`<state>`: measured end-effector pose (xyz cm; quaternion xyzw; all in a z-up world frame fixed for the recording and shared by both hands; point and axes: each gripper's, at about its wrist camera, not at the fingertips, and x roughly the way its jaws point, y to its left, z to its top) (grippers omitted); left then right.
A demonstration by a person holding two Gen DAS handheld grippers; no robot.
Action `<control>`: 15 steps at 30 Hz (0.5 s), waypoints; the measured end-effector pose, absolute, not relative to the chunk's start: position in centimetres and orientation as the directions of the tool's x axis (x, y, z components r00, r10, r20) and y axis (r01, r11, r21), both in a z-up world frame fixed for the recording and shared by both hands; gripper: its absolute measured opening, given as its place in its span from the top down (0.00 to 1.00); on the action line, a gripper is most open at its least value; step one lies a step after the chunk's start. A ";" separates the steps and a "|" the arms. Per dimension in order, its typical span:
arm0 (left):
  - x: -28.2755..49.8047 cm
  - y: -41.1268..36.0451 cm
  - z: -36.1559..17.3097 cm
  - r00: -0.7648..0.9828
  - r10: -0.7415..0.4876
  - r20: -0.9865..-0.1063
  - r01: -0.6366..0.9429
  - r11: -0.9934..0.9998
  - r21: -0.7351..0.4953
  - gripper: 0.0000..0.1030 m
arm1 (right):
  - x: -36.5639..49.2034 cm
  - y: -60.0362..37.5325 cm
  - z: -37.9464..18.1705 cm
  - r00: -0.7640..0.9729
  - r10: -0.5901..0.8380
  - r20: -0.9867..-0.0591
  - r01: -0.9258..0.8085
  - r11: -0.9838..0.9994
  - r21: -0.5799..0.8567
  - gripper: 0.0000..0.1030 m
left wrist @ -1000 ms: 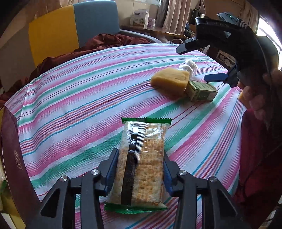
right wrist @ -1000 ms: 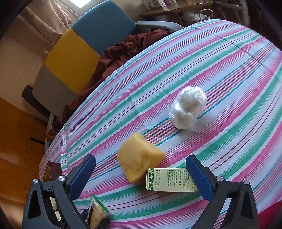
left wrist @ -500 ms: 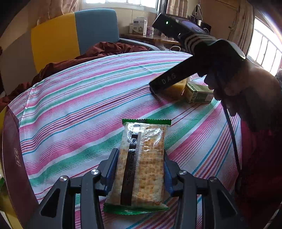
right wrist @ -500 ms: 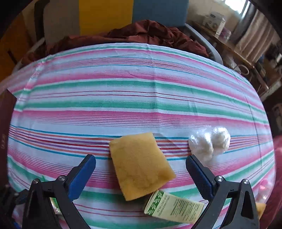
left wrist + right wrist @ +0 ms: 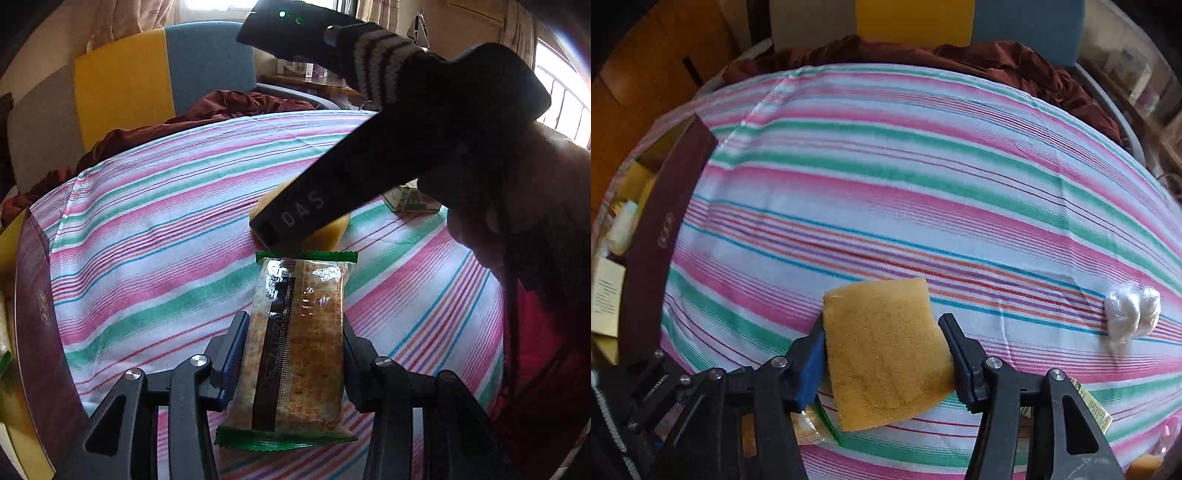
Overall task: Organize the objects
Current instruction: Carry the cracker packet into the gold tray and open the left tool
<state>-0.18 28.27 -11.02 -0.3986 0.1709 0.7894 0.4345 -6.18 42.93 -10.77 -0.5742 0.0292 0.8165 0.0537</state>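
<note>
A clear cracker packet (image 5: 299, 343) with green ends lies lengthwise over the striped tablecloth (image 5: 147, 229), and my left gripper (image 5: 293, 325) is shut on its sides. A yellow sponge (image 5: 886, 354) sits between the fingers of my right gripper (image 5: 882, 325). Its jaws are closing, and both pads touch the sponge's edges. In the left wrist view the right gripper's black body covers most of the sponge (image 5: 328, 230), with a person's hand (image 5: 517, 206) behind it.
A small green carton (image 5: 1097, 410) lies to the right of the sponge, and a white plastic bundle (image 5: 1132, 314) farther right. A maroon box (image 5: 665, 229) holding several items stands at the table's left edge. A yellow-and-blue chair (image 5: 147, 81) with dark red cloth (image 5: 221, 107) is behind the table.
My right gripper swung left over the sponge, rolled, came down and narrowed its wide jaws onto it. The left gripper kept hold of the cracker packet and barely moved.
</note>
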 end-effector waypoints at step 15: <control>0.8 28.1 -11.2 -0.337 0.546 -0.767 -0.814 -0.578 -0.054 0.56 | -6.5 43.3 -11.5 -0.378 0.053 -0.924 -0.146 -0.989 0.003 0.41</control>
